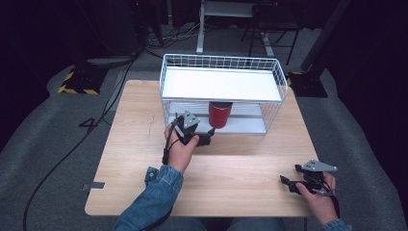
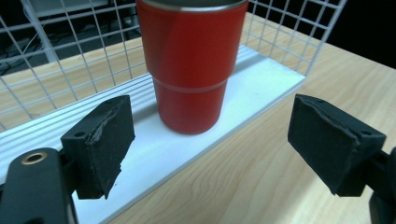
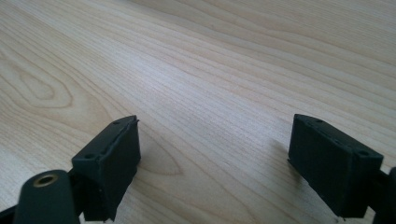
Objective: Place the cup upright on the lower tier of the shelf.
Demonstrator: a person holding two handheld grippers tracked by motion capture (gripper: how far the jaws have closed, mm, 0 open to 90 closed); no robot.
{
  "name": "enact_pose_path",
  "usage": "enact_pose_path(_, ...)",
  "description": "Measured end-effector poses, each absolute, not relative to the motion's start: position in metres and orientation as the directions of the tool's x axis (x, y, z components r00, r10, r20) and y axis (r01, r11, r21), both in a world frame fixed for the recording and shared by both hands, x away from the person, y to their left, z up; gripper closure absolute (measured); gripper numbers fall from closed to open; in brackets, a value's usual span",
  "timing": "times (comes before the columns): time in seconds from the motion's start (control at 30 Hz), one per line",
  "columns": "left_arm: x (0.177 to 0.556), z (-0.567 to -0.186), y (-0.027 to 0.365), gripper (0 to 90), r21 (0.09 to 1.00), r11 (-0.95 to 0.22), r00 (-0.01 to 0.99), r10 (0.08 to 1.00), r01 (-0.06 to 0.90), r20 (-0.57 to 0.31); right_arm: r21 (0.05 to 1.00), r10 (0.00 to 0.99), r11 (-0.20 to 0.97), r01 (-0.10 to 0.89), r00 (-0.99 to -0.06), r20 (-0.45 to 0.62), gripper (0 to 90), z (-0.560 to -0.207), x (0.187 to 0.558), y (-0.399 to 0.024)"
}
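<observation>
Left gripper (image 2: 210,144), jaws spread wide, faces the glossy red metal tumbler (image 2: 191,60) at frame centre: rigid, probably slick; grip its narrower lower body. Right gripper (image 3: 215,163) also released.

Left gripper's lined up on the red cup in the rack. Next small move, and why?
Probably ease the left gripper forward until its open jaws stand on either side of the red tumbler, then close. The tumbler stands upright on the lower shelf of the wire rack, ahead of the jaws, untouched. The right gripper rests open over the table.
</observation>
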State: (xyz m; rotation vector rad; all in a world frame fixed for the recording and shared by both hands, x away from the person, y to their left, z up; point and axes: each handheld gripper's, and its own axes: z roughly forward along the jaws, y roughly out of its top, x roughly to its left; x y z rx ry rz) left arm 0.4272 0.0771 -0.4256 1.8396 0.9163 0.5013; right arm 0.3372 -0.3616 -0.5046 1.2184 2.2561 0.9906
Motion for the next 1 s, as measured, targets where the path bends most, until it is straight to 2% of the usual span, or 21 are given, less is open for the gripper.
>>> enact_pose_path(0.33, 0.396, -0.415, 0.1, 15.4, 0.896, -0.288, 0.673, 0.74, 0.338, -0.016, 0.739, 0.838, 0.372, 0.562, -0.546, -0.006, 16.7, -0.505, 0.337, -0.362)
enact_pose_path(1.0, 0.348, -0.425, 0.154, 15.5, 0.847, -0.382, 0.69, 0.724, 0.369, 0.026, 0.739, 0.838, 0.373, 0.561, -0.546, -0.009, 16.7, -0.505, 0.337, -0.361)
